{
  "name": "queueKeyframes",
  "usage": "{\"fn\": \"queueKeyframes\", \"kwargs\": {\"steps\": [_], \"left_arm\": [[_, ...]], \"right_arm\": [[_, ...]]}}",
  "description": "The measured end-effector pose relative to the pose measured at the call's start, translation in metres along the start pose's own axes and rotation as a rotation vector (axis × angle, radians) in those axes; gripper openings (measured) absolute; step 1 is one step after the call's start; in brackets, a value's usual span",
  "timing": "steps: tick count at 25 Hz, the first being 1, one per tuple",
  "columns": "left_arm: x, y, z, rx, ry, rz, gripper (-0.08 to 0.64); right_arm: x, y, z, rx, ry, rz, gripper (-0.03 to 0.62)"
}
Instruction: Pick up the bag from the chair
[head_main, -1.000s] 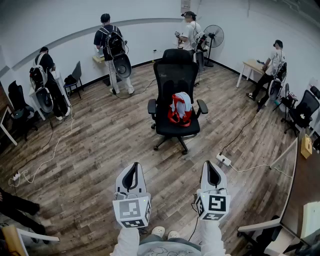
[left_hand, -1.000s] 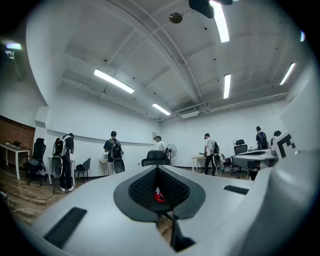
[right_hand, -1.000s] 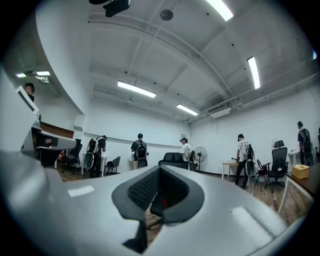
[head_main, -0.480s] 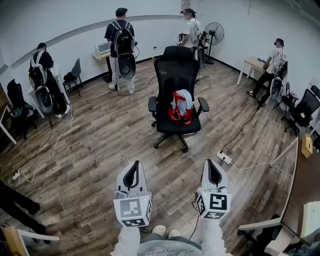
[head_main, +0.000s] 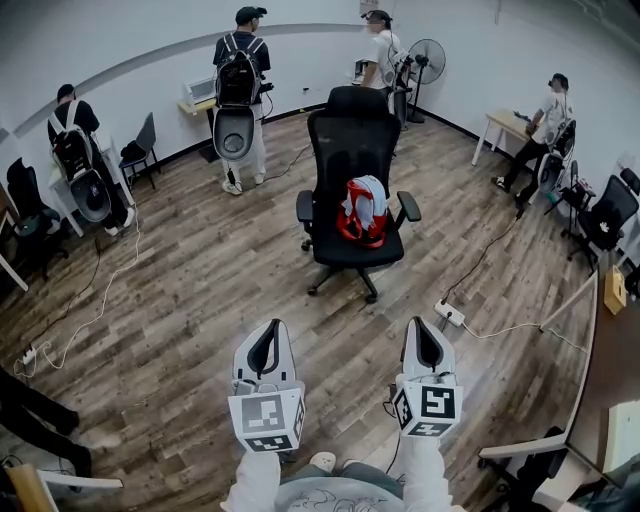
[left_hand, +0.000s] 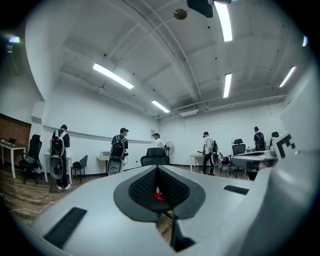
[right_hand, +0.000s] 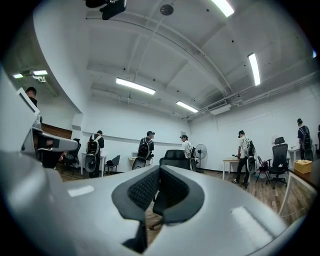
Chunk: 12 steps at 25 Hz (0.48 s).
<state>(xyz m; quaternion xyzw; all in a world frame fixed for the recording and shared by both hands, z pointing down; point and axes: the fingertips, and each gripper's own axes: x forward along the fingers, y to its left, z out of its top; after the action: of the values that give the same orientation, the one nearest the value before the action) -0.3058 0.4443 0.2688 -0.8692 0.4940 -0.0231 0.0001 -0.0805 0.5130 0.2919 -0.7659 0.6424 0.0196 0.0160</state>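
A red and white bag (head_main: 362, 212) rests upright on the seat of a black office chair (head_main: 352, 140) in the middle of the wooden floor. My left gripper (head_main: 266, 335) and right gripper (head_main: 421, 333) are held side by side low in the head view, well short of the chair, both shut and holding nothing. In the left gripper view a bit of the red bag (left_hand: 158, 196) shows in the notch below the closed tips of the left gripper (left_hand: 158, 168). Over the right gripper (right_hand: 160, 168) in its own view rises the chair back (right_hand: 176, 154).
A power strip (head_main: 447, 314) with cables lies on the floor right of the chair. Several people with backpacks stand along the far wall, one (head_main: 240, 80) behind the chair to the left. A fan (head_main: 428, 60), a small table (head_main: 503, 130), another chair (head_main: 608, 215) and a desk edge (head_main: 610, 370) are at the right.
The person in black near the far wall has walked to the right and turned. Both grippers stay in the same place, shut. The chair and bag have not moved.
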Motion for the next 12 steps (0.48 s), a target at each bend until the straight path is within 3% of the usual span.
{"fn": "queueKeyframes", "kwargs": {"steps": [12], "left_arm": [[0.048, 0.023, -0.02, -0.005, 0.053, -0.025, 0.006]], "right_arm": [[0.046, -0.007, -0.02, 0.023, 0.047, -0.049, 0.011]]}}
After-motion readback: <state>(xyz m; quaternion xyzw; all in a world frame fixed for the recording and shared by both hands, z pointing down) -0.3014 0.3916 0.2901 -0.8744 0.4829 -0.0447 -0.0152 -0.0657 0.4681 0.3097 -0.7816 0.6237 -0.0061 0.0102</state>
